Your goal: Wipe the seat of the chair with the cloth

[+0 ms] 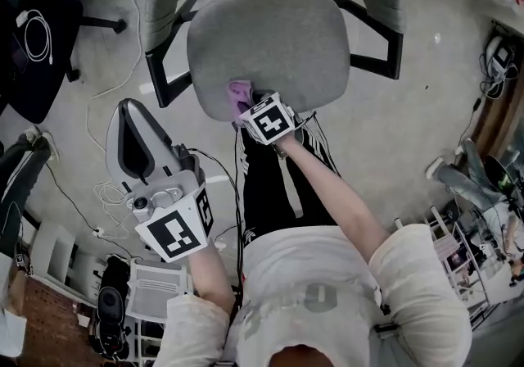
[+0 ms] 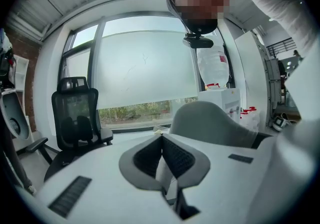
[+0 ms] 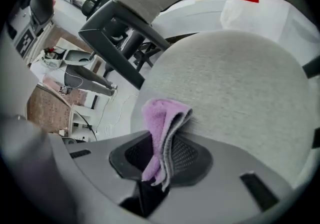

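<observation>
A grey office chair stands in front of me, its seat [image 1: 270,42] [image 3: 240,83] wide and bare. My right gripper [image 1: 250,107] [image 3: 161,160] is shut on a purple cloth [image 1: 240,95] [image 3: 162,125], whose folded end rests on the seat's near left edge. My left gripper [image 1: 151,156] [image 2: 161,160] hangs low at the left, away from the chair, tilted up toward the window. Its jaws are shut with nothing between them.
Black armrests [image 1: 168,70] [image 1: 372,38] flank the seat. Cables [image 1: 115,193] lie on the concrete floor at the left. A black mesh chair [image 2: 75,118] stands by the window. Shelving [image 1: 458,259] is at the right, and the person's legs are just below the seat.
</observation>
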`<state>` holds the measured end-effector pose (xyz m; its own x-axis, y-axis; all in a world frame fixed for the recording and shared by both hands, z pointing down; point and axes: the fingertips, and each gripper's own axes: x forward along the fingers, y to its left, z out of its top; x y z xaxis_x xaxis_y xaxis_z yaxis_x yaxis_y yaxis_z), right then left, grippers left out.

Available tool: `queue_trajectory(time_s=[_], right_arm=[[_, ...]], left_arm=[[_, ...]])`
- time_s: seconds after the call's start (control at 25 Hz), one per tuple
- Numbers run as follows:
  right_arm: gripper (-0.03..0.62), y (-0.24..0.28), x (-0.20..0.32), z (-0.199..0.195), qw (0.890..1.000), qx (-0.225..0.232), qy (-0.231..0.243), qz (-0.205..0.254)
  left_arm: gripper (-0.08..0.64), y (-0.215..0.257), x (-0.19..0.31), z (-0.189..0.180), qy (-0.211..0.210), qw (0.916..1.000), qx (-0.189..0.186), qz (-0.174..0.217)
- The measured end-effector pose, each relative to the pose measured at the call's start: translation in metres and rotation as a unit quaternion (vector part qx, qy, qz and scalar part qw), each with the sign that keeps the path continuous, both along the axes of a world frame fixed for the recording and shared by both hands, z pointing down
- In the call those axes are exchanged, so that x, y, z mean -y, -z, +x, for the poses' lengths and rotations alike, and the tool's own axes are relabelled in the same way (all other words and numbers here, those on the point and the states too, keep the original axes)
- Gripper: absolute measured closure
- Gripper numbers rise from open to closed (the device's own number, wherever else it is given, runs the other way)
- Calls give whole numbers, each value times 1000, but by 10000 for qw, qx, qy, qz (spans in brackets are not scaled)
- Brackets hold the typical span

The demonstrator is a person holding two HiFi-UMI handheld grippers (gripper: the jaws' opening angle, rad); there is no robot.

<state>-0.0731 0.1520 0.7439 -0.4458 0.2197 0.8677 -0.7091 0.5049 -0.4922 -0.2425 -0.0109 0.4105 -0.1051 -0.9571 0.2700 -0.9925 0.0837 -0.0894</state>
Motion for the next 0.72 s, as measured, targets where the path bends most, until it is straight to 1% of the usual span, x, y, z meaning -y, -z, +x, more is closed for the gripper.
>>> queue_trajectory(time_s=[0.24, 0.52, 0.6, 0.72], right_arm=[[502, 1, 20, 92, 9973, -599, -334, 244], [502, 0, 40, 197, 9880, -1284, -732, 441], [502, -2, 43, 226, 9855, -1439, -777, 460], [502, -2, 48, 255, 9825, -1660, -691, 497]], left_arm=[[548, 17, 20, 36, -387, 9992, 8, 71], [548, 31, 38, 74, -825, 9965, 76, 147], [548, 33, 41, 83, -911, 9956, 112, 168], [548, 34, 44, 94, -983, 9949, 154, 175]])
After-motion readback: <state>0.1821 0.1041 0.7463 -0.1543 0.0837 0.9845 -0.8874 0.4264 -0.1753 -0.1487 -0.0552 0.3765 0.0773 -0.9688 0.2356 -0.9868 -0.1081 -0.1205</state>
